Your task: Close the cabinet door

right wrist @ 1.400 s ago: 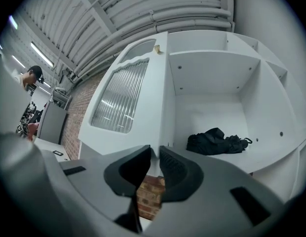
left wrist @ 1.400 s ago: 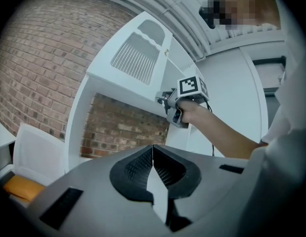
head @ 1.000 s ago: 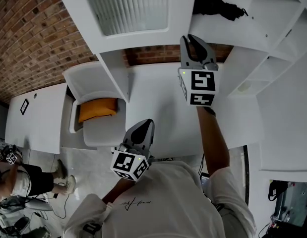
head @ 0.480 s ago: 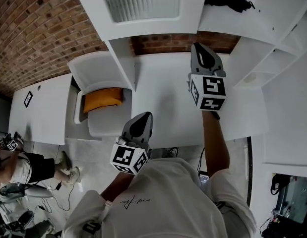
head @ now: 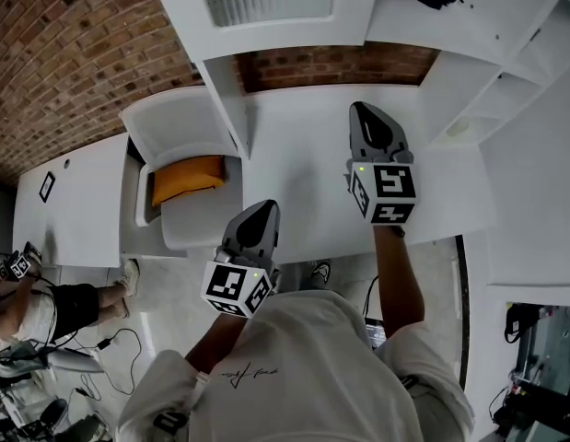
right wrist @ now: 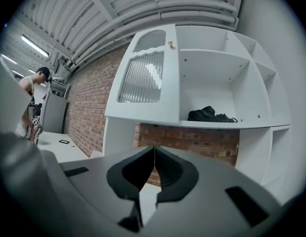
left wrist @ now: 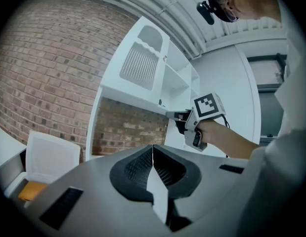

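The white cabinet door [head: 266,3] with its ribbed glass pane is at the top of the head view. In the right gripper view the door [right wrist: 145,78] lies flat over the cabinet's left section, with a small knob [right wrist: 169,44] at its top right corner. My right gripper [head: 363,110] hangs over the white desk below the cabinet, shut and empty, well clear of the door. My left gripper [head: 266,208] is lower, near the desk's front edge, also shut with nothing in it. The left gripper view shows the right gripper [left wrist: 170,115] held out toward the cabinet.
Open shelves [right wrist: 217,88] lie to the right of the door, and a black bundle [right wrist: 209,114] rests on one. A white chair with an orange cushion [head: 183,179] stands under the desk [head: 303,191] at the left. A brick wall [head: 73,53] is behind. A person [head: 45,316] stands at far left.
My right gripper has drawn back from just below the cabinet to over the desk, nearer my body. The left gripper has hardly moved.
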### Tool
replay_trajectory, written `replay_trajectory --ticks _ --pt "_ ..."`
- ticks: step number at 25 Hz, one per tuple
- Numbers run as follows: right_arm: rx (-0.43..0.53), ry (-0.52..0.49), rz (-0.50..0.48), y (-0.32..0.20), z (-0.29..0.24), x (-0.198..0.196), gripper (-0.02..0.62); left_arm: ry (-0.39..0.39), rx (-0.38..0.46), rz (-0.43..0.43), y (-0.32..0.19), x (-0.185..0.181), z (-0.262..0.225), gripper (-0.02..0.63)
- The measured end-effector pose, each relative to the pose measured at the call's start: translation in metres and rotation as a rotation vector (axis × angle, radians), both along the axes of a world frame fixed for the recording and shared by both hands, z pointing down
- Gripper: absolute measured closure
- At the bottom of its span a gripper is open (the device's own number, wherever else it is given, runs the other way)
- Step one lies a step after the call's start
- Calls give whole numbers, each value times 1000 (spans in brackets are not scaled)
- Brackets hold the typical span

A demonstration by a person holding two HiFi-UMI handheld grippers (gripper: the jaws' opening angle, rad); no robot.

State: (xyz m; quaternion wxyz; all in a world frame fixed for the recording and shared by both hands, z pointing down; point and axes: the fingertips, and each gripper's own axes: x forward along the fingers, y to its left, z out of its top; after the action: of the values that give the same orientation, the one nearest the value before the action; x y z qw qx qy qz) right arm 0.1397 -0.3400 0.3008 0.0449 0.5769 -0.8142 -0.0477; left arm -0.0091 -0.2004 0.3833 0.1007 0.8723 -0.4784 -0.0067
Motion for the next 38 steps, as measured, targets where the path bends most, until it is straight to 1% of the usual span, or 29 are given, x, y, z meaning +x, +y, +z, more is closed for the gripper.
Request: replay_trajectory --ticks 10,18,27,31,38 --pt "-59 -12 -11 53 23 -9 571 21 16 24 21 -11 -7 589" --pt "-77 -25 -9 96 28 -13 571 37 34 32 38 -21 -14 589" --pt "-120 -33 -11 143 39 -23 572 47 55 30 62 -40 -23 589" --pt "-140 -38 -17 162 47 -30 572 57 59 13 70 -53 -24 589" --pt "-168 -43 1 193 58 -34 572 44 62 5 90 -65 -22 589"
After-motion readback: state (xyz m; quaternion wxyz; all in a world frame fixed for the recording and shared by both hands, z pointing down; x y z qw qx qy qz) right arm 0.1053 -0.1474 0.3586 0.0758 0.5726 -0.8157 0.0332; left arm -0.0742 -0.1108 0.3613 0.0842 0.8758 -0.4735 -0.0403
